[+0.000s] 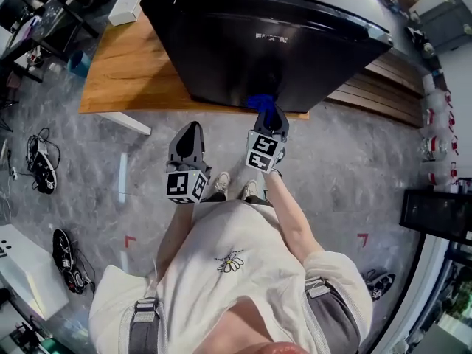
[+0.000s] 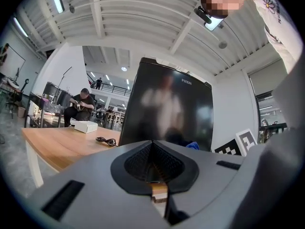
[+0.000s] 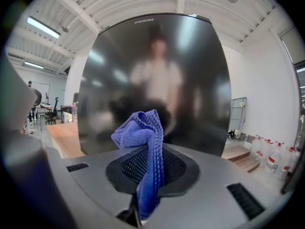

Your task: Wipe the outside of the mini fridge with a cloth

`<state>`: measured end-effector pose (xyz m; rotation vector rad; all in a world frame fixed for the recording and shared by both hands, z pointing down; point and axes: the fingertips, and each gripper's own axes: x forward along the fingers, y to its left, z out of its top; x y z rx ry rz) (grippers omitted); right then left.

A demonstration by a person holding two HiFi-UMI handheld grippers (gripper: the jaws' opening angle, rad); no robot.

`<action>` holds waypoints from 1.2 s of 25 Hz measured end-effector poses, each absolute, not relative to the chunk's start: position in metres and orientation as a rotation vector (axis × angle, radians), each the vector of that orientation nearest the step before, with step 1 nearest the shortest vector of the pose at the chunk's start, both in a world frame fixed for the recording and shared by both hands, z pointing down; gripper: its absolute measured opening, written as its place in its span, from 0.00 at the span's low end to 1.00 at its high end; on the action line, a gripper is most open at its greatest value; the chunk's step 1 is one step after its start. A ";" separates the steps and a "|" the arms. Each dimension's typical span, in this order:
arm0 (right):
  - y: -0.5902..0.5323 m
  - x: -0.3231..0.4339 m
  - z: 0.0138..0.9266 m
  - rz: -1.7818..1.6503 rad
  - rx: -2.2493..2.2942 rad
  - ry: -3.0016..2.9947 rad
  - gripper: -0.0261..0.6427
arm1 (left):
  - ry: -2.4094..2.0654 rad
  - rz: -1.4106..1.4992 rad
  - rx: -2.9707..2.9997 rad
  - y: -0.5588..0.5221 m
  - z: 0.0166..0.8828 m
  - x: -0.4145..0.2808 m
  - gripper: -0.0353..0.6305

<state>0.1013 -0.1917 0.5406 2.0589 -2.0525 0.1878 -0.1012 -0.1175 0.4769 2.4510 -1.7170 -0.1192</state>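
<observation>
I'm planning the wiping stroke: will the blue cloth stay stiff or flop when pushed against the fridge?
Probably floppy: the cloth folds over and droops above the right gripper clamped on it. Its looped weave looks soft, so it should squash flat against the glossy fridge.

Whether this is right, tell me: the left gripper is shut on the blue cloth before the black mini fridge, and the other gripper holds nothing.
Wrong gripper. The right gripper is shut on the blue cloth before the black mini fridge, and the left gripper, shut, holds nothing. The right gripper view shows the cloth between its jaws.
</observation>
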 end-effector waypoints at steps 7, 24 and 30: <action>-0.184 0.186 0.552 0.232 2.203 -1.881 0.13 | -1.666 -0.114 2.495 -0.120 0.476 -0.068 0.06; -0.180 0.276 0.567 0.239 2.300 -1.662 0.13 | -1.640 -0.086 2.512 -0.131 0.482 -0.050 0.06; -0.185 0.299 0.569 0.245 2.320 -1.601 0.13 | -1.620 -0.080 2.522 -0.138 0.482 -0.041 0.06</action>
